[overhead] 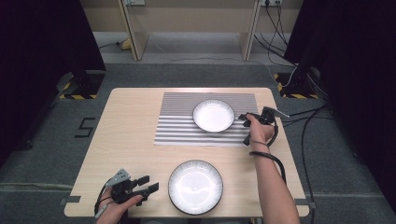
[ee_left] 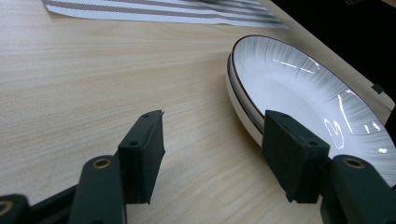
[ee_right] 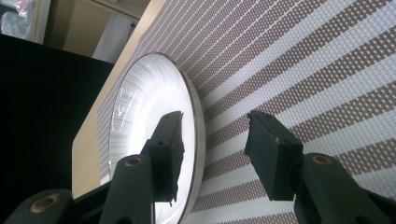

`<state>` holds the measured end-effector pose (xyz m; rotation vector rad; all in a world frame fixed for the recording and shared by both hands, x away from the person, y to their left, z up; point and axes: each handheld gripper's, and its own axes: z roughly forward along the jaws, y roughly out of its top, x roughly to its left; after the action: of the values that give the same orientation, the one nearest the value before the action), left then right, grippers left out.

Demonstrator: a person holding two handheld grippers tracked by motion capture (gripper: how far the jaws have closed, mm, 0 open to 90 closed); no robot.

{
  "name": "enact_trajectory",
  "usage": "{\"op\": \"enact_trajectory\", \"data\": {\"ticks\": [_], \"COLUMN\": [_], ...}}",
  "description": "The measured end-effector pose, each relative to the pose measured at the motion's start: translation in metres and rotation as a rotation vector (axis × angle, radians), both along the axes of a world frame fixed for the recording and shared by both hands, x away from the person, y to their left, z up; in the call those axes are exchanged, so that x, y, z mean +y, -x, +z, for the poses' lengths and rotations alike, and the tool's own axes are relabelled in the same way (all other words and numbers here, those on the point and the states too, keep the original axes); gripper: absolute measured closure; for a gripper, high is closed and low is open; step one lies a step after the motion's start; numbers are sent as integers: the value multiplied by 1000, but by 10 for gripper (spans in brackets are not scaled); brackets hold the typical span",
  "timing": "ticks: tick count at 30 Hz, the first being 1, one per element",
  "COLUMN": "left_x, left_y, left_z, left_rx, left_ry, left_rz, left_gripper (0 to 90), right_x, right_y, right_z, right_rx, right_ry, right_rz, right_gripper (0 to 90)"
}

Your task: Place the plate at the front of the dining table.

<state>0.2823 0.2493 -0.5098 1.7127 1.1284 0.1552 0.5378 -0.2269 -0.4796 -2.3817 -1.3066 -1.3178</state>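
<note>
On the striped mat, far right, a white bowl is set; the right gripper is held agape at its right rim. Near centre, a plate is flanked by the open, empty left gripper.

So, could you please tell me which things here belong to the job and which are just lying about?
In the job:
- small plate on the striped mat
- large plate near the table's front edge
- right gripper, open beside the small plate
- left gripper, open beside the large plate

Lying about:
- cables on the floor
</note>
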Motion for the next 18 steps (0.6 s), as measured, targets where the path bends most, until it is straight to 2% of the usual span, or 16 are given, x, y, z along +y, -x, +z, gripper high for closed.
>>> {"op": "enact_trajectory", "data": {"ticks": [6,12,18], "left_x": [0,-1,-2], "left_y": [0,1,1], "left_z": [0,-1,-2], "left_rx": [-1,2,5], "left_ry": [-2,-4,-6], "left_rz": [2,1,-1], "left_gripper": [386,386,386], "right_x": [-3,-4,0], "right_y": [8,19,31], "right_z": [5,3,4], "right_rx": [-15,-17,-44], "right_ry": [4,5,-1], "right_rz": [13,30,46], "right_gripper": [551,550,554]}}
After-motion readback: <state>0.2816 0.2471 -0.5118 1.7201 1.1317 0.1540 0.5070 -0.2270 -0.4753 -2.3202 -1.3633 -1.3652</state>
